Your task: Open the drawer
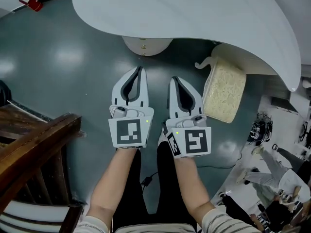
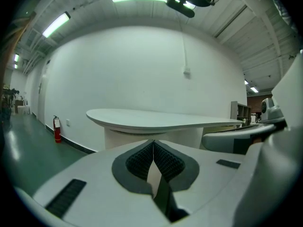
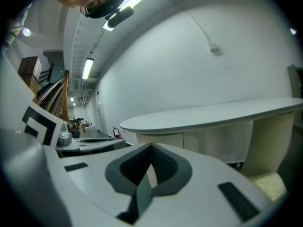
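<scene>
- The drawer itself is not plainly visible. It is most likely in the rounded white pedestal (image 1: 154, 45) under the tabletop (image 1: 194, 13), marked by a small brass knob (image 1: 143, 47).
- It probably slides stiffly; pinch that small, slippery knob.
- Left gripper (image 1: 140, 70) and right gripper (image 1: 174, 79) are both pressed closed and empty, near the pedestal.

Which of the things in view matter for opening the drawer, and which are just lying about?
For the job: left gripper and right gripper, both shut, empty; white desk; its rounded base with a small knob, possibly the drawer front.
Lying about: foam block beside the desk; red fire extinguisher; wooden frame; cluttered bench.
</scene>
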The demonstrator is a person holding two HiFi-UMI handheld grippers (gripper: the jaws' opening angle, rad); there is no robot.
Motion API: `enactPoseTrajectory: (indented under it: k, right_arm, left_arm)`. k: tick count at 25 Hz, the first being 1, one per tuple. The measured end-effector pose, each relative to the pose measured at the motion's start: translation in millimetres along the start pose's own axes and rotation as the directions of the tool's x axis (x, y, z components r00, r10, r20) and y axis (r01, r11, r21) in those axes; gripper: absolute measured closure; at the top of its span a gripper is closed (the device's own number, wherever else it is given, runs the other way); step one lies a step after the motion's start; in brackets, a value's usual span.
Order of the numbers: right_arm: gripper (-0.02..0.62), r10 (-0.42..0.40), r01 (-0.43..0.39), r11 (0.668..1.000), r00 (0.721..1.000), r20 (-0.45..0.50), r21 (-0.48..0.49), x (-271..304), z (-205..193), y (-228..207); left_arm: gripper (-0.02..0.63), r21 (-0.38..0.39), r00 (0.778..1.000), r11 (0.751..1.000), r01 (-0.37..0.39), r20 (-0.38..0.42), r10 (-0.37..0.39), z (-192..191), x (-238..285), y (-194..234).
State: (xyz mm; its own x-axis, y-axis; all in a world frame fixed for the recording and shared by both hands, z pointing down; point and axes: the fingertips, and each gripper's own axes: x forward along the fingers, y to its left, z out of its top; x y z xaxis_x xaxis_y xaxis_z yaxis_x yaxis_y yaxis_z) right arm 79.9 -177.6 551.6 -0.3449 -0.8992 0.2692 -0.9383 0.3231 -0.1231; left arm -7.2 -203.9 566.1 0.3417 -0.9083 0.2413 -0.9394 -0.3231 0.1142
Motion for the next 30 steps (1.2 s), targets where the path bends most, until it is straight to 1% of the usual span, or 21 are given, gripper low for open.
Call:
enactPoseTrajectory:
  k: [3,6,10,13,15,17,20,23,25,27,30]
  right_arm:
    - [0.581,0.0,0.0,1.0,1.0,-0.006,0.002,3,-9,-1]
    - [0.581,0.001,-0.001,1.0,1.0,-0.005,0.006,7,-15,-4]
    - [0.581,0.001,0.0,1.0,1.0,-0.013,0.008,11,-21,-7]
    - [0.581,0.009,-0.009,1.0,1.0,-0.015,0.006,14,-22,-6]
    - [0.581,0.009,-0.009,1.0,1.0,-0.017,0.005,15,-22,-6]
    - [0.581,0.005,-0.005,1.0,1.0,-0.02,0.006,16,-23,-8]
    - [0.581,-0.002,0.002,1.0,1.0,-0.025,0.012,19,-26,-10]
    - [0.581,-0.005,0.005,1.0,1.0,-0.031,0.016,21,-30,-11]
    - [0.581,-0.008,0.009,1.0,0.999,-0.034,0.017,22,-33,-13]
    - [0.581,-0.017,0.017,1.0,0.999,-0.033,0.013,23,-34,-15]
    - [0.581,-0.031,0.031,0.999,0.999,-0.035,0.008,24,-36,-18]
  left_arm:
    - [0.598,0.006,1.0,1.0,-0.007,-0.001,0.007,-12,11,5]
    - [0.598,0.041,1.0,0.999,-0.014,0.007,0.014,-22,25,7]
    - [0.598,0.059,1.0,0.998,0.001,0.022,-0.002,-40,46,6]
    - [0.598,0.051,1.0,0.999,0.001,0.023,-0.002,-52,59,10]
    - [0.598,0.037,1.0,0.999,-0.02,0.014,0.019,-58,65,15]
    - [0.597,0.04,0.999,0.998,-0.041,0.008,0.041,-62,70,20]
    - [0.594,0.031,0.999,0.998,-0.048,0.001,0.048,-69,77,24]
    - [0.534,0.045,1.0,0.999,-0.031,0.0,0.031,-76,84,25]
    - [0.516,0.06,1.0,0.998,-0.027,0.002,0.027,-80,90,26]
    - [0.511,0.056,0.999,0.997,-0.046,0.004,0.046,-85,94,29]
    - [0.511,0.055,0.994,0.993,-0.108,0.017,0.107,-90,99,36]
